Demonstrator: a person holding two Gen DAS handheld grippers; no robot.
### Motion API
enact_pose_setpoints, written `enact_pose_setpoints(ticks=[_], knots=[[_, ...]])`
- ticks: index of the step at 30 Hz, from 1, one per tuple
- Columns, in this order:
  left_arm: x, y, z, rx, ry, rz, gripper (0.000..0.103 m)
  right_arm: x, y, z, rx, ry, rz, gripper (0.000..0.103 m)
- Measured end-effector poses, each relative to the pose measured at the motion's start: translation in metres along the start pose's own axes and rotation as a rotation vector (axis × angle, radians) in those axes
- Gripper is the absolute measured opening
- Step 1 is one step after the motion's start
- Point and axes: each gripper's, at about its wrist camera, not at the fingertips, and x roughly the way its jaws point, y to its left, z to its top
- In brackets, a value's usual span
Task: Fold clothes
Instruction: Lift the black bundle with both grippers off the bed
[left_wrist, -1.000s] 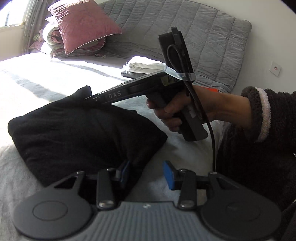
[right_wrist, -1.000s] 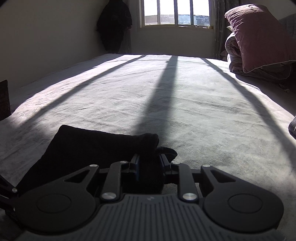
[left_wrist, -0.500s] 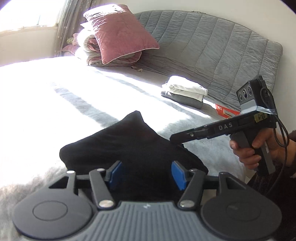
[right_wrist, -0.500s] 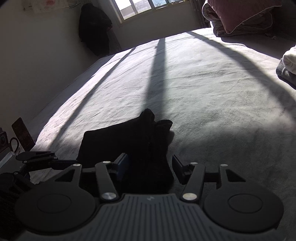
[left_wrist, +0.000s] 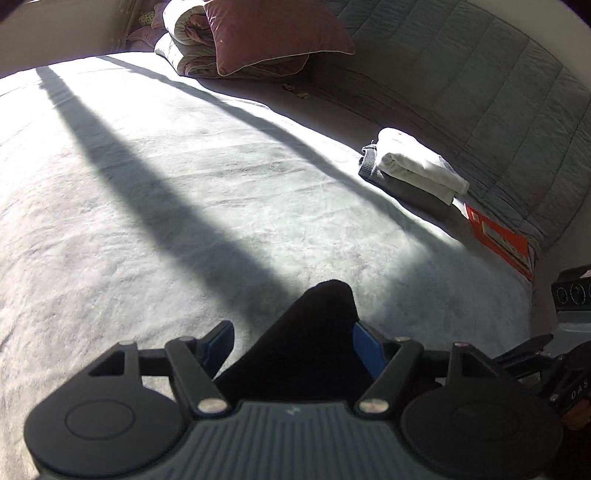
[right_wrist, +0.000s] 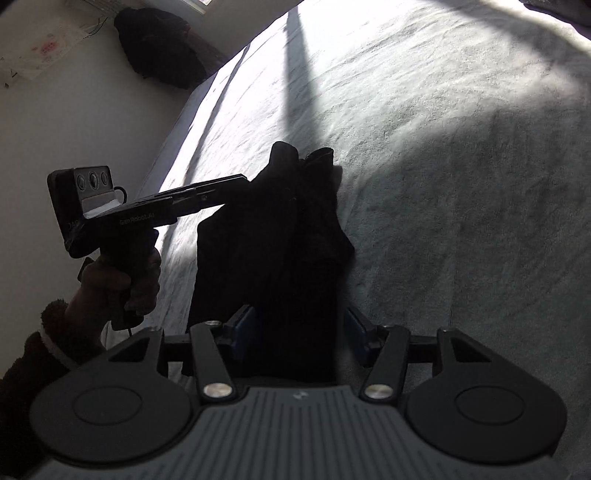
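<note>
Near side of the bed, left gripper (left_wrist: 293, 343): claw spread, its jaws having just been opening; a corner of cloth lies between them, beside one pad and clear of the other, so nothing is pinched.
Black garment (right_wrist: 280, 236): bunched in a rough fold on the bed cover (left_wrist: 184, 221), close to the person, lying between both tools.
Right gripper (right_wrist: 300, 326): claw likewise spread, its jaws having just been opening; cloth sits between the pads, and we see no pinch on it.
Step in hand: we judge this a release after a fold. We would lift both claws straight up, so that no pad drags a layer, and then square the loose far corners.
Handling: we expect thick, soft cloth that slumps, so a low, flat smoothing should serve better than a tug.
Left margin: side edge of the bed (right_wrist: 177, 129) runs just beside the garment, so we have little room there.
Centre: open, sunlit cover, so we have broad room to slide or turn the piece.
Right margin: folded pile (left_wrist: 413, 166), red packet (left_wrist: 498, 240) and headboard (left_wrist: 480, 74) stand well apart from the garment.
</note>
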Motion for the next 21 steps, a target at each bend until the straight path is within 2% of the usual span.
enact_pose_setpoints(ticks=[2, 5, 7, 9, 10, 11, 12, 13, 14, 15, 21], knots=[[0.013, 0.001, 0.003, -0.013, 0.037, -0.01, 0.071, 0.001, -0.001, -0.001, -0.003, 0.014, 0.005, 0.057], [0.027, 0.001, 0.001, -0.034, 0.095, -0.067, 0.069, 0.003, -0.003, -0.002, 0.006, 0.032, 0.043, 0.058], [0.033, -0.002, -0.002, -0.039, 0.094, -0.072, 0.07, 0.01, -0.006, -0.004, 0.03, 0.062, 0.085, 0.058], [0.034, 0.002, -0.003, -0.1, 0.078, -0.097, 0.071, 0.018, -0.006, -0.004, 0.042, 0.073, 0.104, 0.057], [0.034, 0.008, -0.003, -0.151, 0.07, -0.11, 0.071, 0.021, -0.008, -0.003, 0.056, 0.072, 0.107, 0.051], [0.033, 0.014, -0.003, -0.205, 0.062, -0.118, 0.066, 0.023, -0.011, -0.002, 0.07, 0.071, 0.11, 0.047], [0.032, 0.019, -0.004, -0.252, 0.057, -0.115, 0.053, 0.025, -0.013, -0.001, 0.085, 0.071, 0.112, 0.034], [0.031, 0.023, -0.005, -0.292, 0.057, -0.11, 0.046, 0.027, -0.017, 0.0, 0.112, 0.075, 0.113, 0.02], [0.031, 0.026, -0.007, -0.333, 0.058, -0.105, 0.036, 0.028, -0.022, 0.0, 0.139, 0.079, 0.124, 0.018], [0.031, 0.026, -0.009, -0.364, 0.057, -0.106, 0.031, 0.029, -0.024, 0.001, 0.152, 0.08, 0.133, 0.016], [0.021, 0.013, -0.014, -0.435, 0.001, -0.067, 0.023, 0.018, -0.019, -0.001, 0.126, 0.05, 0.115, 0.013]])
